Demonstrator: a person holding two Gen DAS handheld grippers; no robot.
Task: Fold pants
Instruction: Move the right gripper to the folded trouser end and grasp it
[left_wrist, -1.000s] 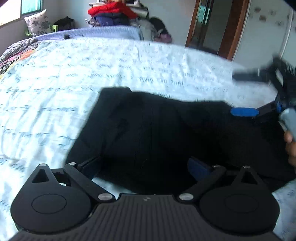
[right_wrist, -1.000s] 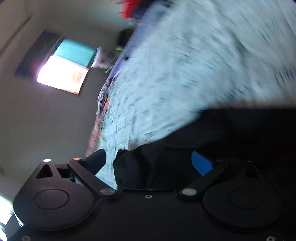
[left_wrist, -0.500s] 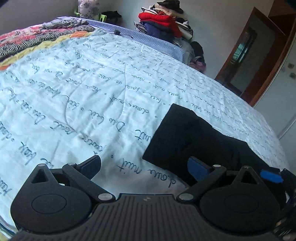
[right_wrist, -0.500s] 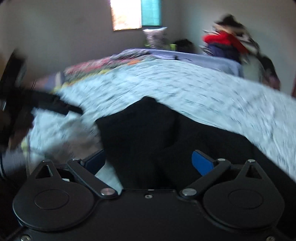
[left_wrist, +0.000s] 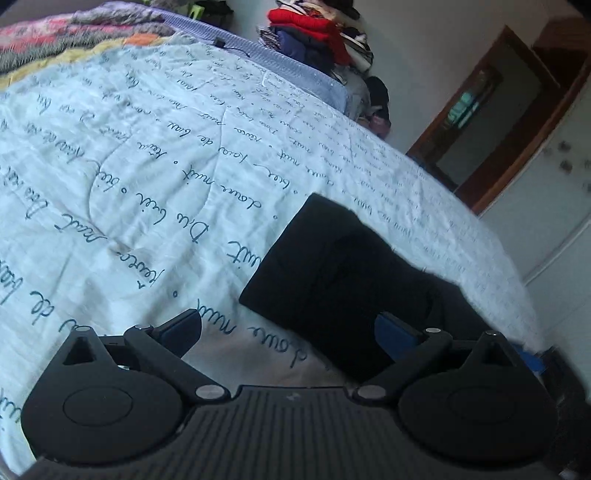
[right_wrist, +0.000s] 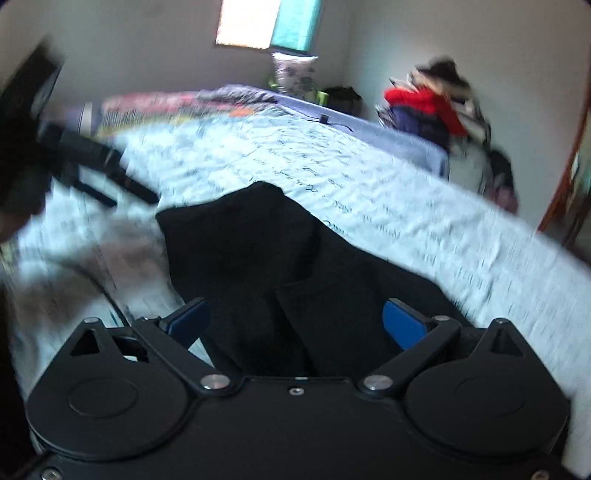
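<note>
Pale blue bedspread (left_wrist: 155, 177) with script lettering carries folded black pants (left_wrist: 332, 273). Left gripper (left_wrist: 288, 332) and right gripper (right_wrist: 295, 321) both hover spread wide, holding nothing.

The pants (left_wrist: 343, 273) lie folded on the quilt (left_wrist: 147, 177), toward its right side in the left wrist view. The left gripper (left_wrist: 288, 332) hangs over the quilt just beside the pants' near left corner — its right finger over the fabric, its left over bare quilt. The right gripper (right_wrist: 295, 321) sits above the pants (right_wrist: 266, 258), both fingers spread over them. Behind the quilt, at the far edge of the bed, stands a pile of clothes (left_wrist: 317, 33) — right of it, a doorway (left_wrist: 491, 122). A window (right_wrist: 266, 22) is on the far wall.
</note>
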